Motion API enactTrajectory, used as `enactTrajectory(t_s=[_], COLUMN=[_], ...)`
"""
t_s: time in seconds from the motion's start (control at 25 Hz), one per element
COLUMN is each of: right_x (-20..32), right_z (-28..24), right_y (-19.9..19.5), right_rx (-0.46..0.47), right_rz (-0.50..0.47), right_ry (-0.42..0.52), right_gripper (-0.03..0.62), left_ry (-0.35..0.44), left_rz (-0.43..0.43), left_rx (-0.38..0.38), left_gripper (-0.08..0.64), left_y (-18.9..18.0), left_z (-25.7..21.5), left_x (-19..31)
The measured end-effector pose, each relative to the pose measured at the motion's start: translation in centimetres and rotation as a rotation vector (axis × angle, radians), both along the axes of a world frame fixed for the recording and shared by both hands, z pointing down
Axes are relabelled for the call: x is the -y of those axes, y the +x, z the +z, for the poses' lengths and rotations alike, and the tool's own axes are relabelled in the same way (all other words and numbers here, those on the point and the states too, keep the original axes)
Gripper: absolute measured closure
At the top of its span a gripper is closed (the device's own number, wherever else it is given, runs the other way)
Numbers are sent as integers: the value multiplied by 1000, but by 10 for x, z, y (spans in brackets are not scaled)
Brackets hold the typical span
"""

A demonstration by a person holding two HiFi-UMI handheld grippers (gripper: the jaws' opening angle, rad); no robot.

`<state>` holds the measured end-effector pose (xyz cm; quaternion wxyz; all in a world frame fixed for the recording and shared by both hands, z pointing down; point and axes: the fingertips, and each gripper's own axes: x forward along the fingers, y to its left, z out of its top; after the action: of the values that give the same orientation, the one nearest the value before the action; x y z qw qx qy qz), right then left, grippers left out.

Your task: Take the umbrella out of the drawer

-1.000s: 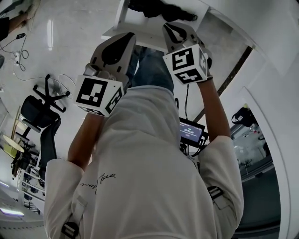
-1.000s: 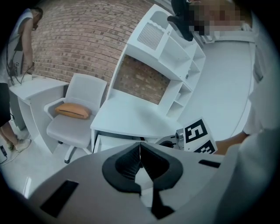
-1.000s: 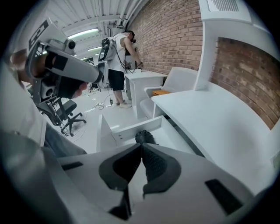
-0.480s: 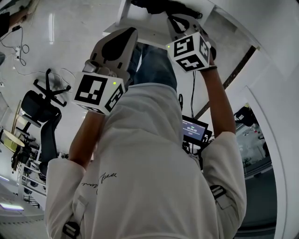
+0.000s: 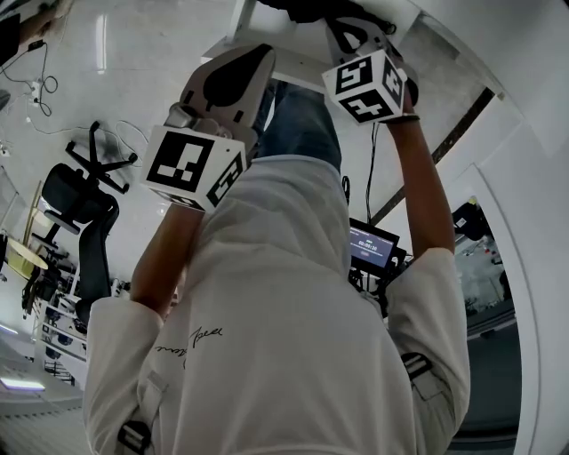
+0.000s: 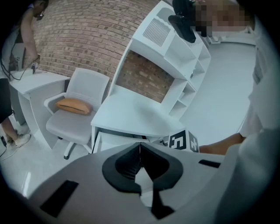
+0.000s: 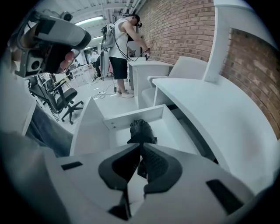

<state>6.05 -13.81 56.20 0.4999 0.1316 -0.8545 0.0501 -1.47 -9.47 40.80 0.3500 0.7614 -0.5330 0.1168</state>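
Lower now, the right tool (image 5: pixel 342 27) has sunk toward the open drawer (image 7: pixel 131 117) pulled out from under the white counter (image 7: pixel 197 109). Its jaws are clenched together just above the folded black umbrella (image 7: pixel 141 130) lying inside. Left tool (image 6: pixel 140 146), likewise clenched and empty, hovers nearby.

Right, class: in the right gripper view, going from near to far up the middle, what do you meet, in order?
Fingers → umbrella → drawer's far wall → standing person.
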Motion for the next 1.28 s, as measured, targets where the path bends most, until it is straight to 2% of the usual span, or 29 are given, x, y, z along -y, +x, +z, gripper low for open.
enactTrajectory(t_s=[0.36,0.64,0.76,1.28], right_x=[6,17,18,23], right_z=[23,48,54,89], right_y=[5,11,10,1], right_rx=[-65,-121,-135,-211], right_rz=[-43,-63,-77,-158], right_ry=[-11,-22,-22,-12], right_gripper=[547,506,465,362], left_ry=[-12,-39,-44,-63], left_rz=[-24,-23,-22,-53], left_rx=[2,-5,-1,1], left_gripper=[543,543,543,543], left_y=[-9,-7,-7,-20], left_z=[0,10,12,20], left_x=[6,3,2,8])
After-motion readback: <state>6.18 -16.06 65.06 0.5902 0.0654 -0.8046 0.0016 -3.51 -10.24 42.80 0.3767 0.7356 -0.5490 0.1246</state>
